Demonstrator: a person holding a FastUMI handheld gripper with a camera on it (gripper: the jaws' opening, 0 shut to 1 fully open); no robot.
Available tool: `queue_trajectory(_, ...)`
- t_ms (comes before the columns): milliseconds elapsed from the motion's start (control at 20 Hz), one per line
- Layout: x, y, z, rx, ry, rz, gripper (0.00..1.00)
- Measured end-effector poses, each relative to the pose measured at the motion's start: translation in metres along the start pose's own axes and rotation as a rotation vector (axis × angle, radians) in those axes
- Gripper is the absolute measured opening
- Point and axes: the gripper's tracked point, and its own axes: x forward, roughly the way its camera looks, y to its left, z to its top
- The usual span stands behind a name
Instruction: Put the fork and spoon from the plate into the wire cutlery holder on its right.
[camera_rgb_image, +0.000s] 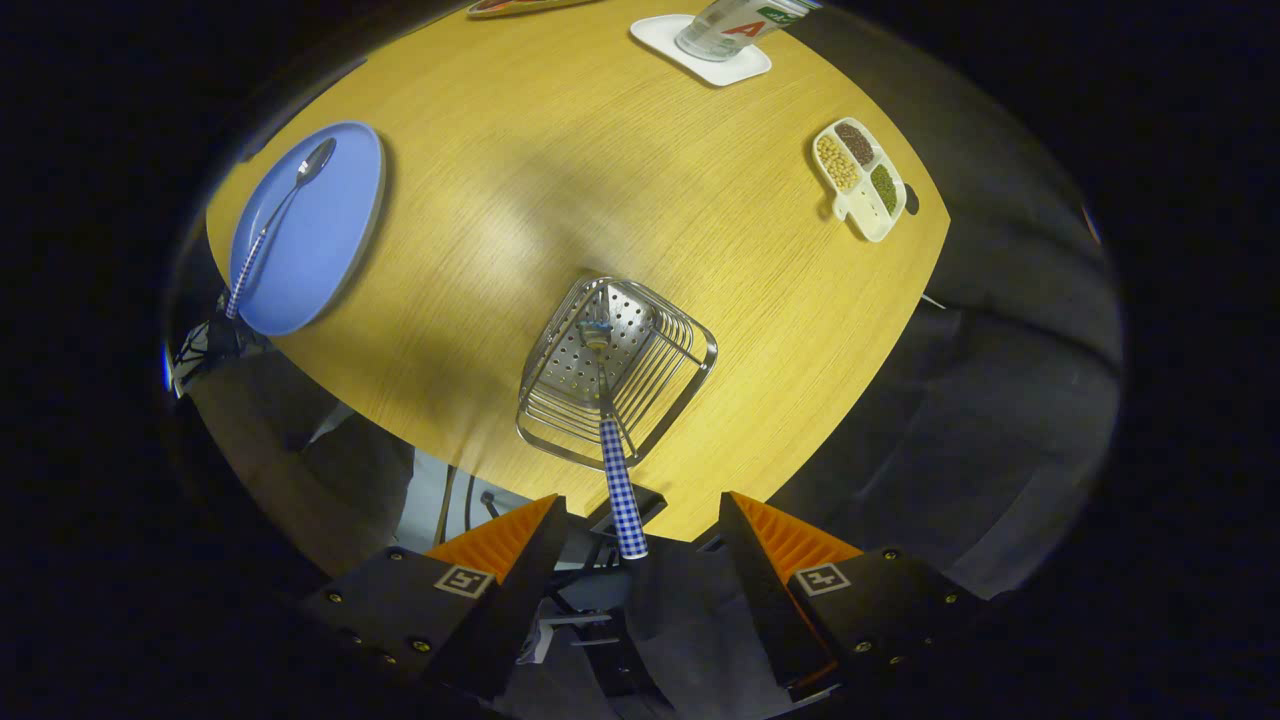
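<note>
A wire cutlery holder (690, 372) with a perforated metal base stands on the wooden table (560, 180), just ahead of my fingers. The fork (620, 490) stands in it, head down, its blue-checked handle rising toward me between my fingers. My gripper (642, 505) hovers above the holder, open, with a gap on both sides of the handle. Far off to the holder's left lies a blue plate (330, 240). Across it rests the spoon (285, 205), with the bowl at the far end and the checked handle reaching over the plate's near rim.
A white divided dish (862, 180) with beans and grains sits beyond the holder to the right. At the table's far side stands a clear cup (725, 28) on a white coaster (745, 65). The table's near edge curves just under the holder.
</note>
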Motion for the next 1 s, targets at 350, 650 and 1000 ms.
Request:
queue_trajectory(350,-0.024,0.029,-0.002,0.099,-0.124,0.049,0.93)
queue_trajectory(650,-0.057,0.063,0.003,0.143,-0.28,0.088,0.93)
queue_trajectory(1000,-0.081,0.12,0.023,0.196,-0.399,0.128,0.93)
